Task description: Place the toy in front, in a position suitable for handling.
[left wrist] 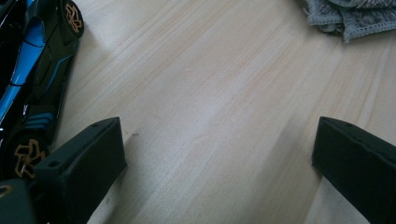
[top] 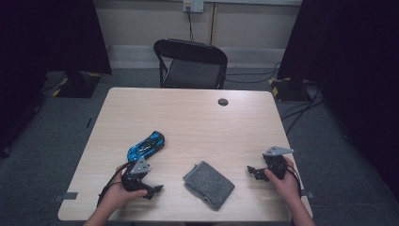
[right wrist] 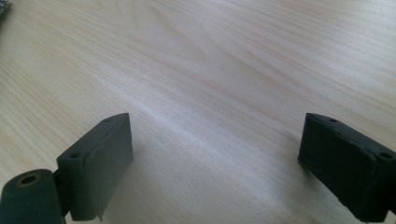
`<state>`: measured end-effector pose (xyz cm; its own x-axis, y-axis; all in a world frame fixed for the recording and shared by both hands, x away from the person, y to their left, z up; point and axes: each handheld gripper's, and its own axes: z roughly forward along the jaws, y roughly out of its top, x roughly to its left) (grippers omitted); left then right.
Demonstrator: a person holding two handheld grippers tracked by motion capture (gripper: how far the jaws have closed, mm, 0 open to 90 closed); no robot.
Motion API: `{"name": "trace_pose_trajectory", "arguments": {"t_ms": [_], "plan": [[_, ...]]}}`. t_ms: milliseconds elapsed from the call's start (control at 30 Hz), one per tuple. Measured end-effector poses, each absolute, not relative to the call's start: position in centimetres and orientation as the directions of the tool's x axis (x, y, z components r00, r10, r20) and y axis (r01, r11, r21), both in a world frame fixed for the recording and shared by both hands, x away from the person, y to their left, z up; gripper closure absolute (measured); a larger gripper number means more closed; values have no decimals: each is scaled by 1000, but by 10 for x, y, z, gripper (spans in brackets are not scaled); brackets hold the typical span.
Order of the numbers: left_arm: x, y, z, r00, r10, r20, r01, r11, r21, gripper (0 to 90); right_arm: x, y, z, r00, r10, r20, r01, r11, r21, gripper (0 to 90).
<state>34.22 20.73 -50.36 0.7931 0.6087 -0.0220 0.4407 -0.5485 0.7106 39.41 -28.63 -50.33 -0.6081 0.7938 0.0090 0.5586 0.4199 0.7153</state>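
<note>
No readable text, label, brand, number or sign is to be made out anywhere. The blue toy car (top: 146,146) is seen lying on the tabletop (top: 197,117), and in the left gripper view its blue-and-black body (left wrist: 32,70) is shown close up, yet only paintwork and gold wheel spokes are caught, no lettering. The grey cloth (top: 208,184) is seen without any tag that can be read. The wall socket (top: 193,5) at the back is too small for any marking to be told.
</note>
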Motion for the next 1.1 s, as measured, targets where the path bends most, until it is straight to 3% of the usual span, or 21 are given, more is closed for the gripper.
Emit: {"name": "trace_pose_trajectory", "arguments": {"t_ms": [167, 433, 1100], "plan": [[342, 207, -499, 766, 640, -58, 481, -511, 712, 153, 396, -287, -503, -613, 790, 14, 556, 419, 718, 93], [343, 212, -487, 745, 651, -147, 534, -449, 716, 154, 396, -286, -503, -609, 793, 11, 559, 419, 715, 93], [388, 223, -442, 704, 707, -75, 522, -443, 729, 164, 396, -286, -503, -609, 793, 11, 559, 419, 715, 94]]}}
